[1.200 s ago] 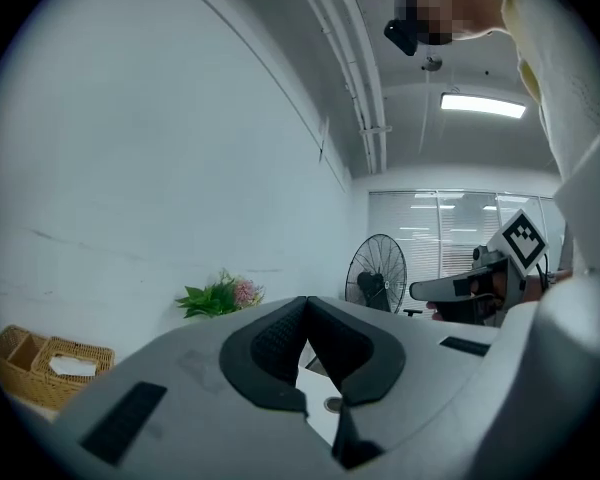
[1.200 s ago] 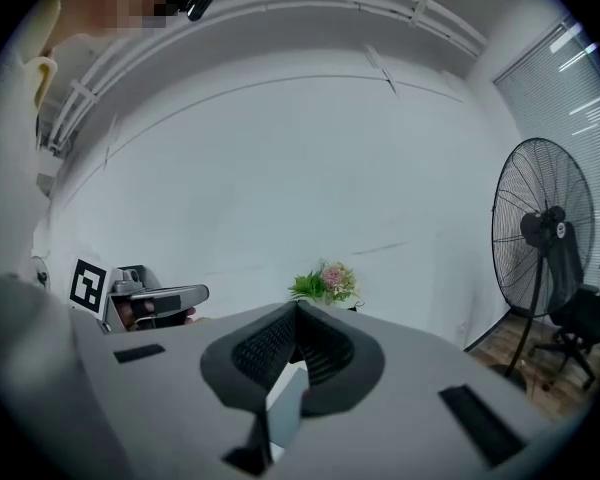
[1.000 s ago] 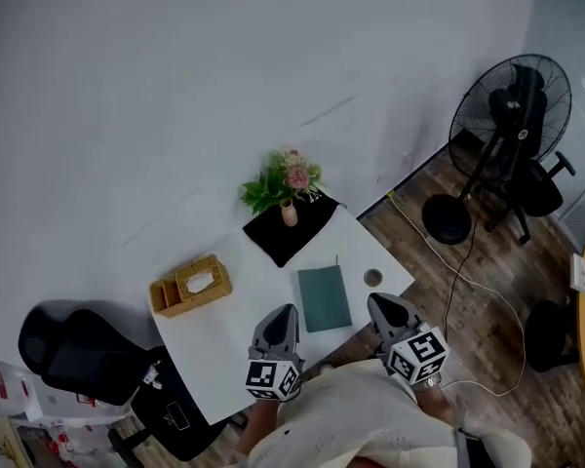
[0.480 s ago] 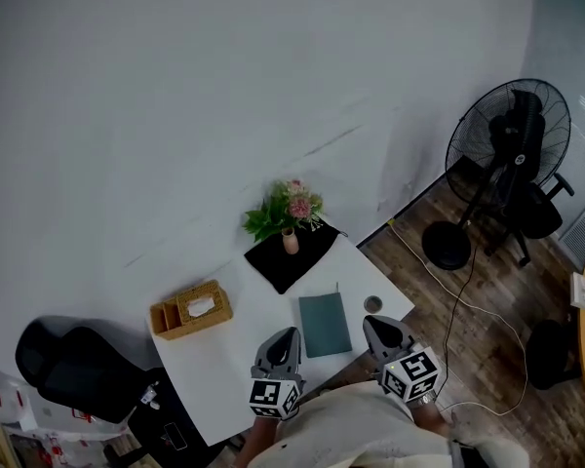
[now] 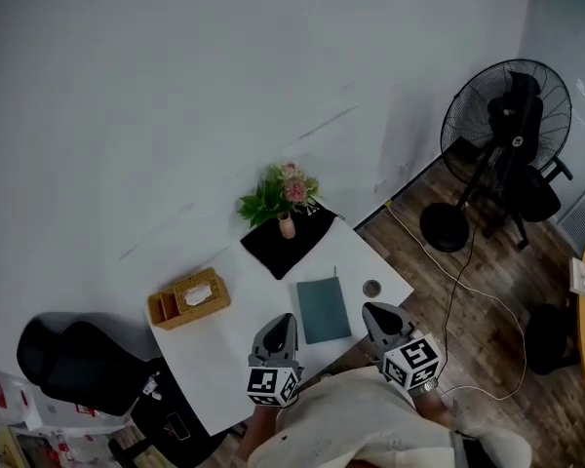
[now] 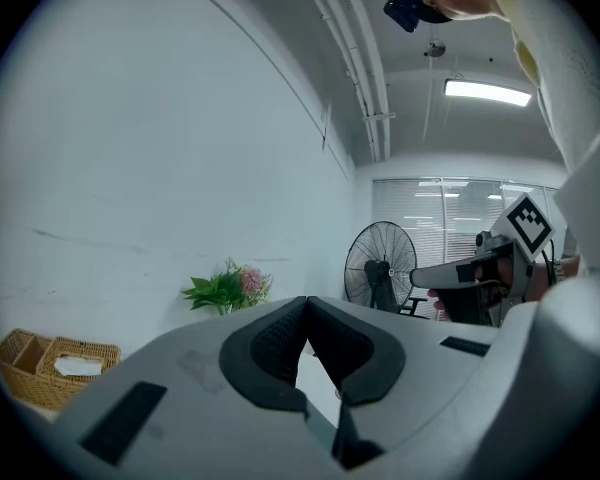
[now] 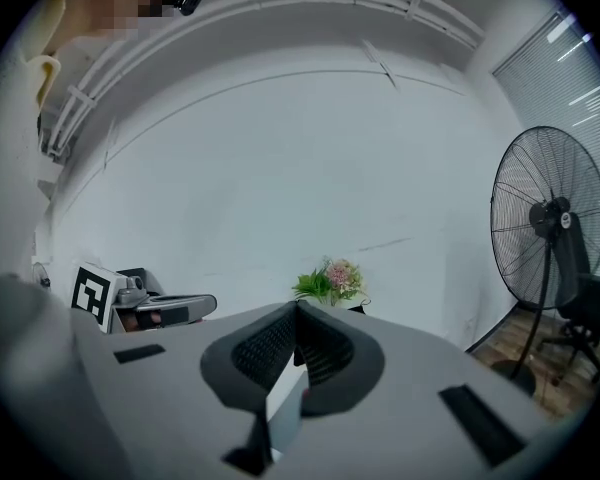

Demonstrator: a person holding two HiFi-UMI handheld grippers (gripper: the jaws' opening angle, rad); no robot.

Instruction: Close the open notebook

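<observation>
At the near edge of the bench, closed notebook lying flat between left claw and right claw, both pinched shut.

Open tabletop front-left, basket left, vase behind, notebook centre

The head view looks steeply down from well above the left gripper and right gripper onto the table. Each gripper view sits close behind its own jaws and faces the wall ahead. Both show the flowers and fan beyond the jaws, with the other gripper alongside.
</observation>
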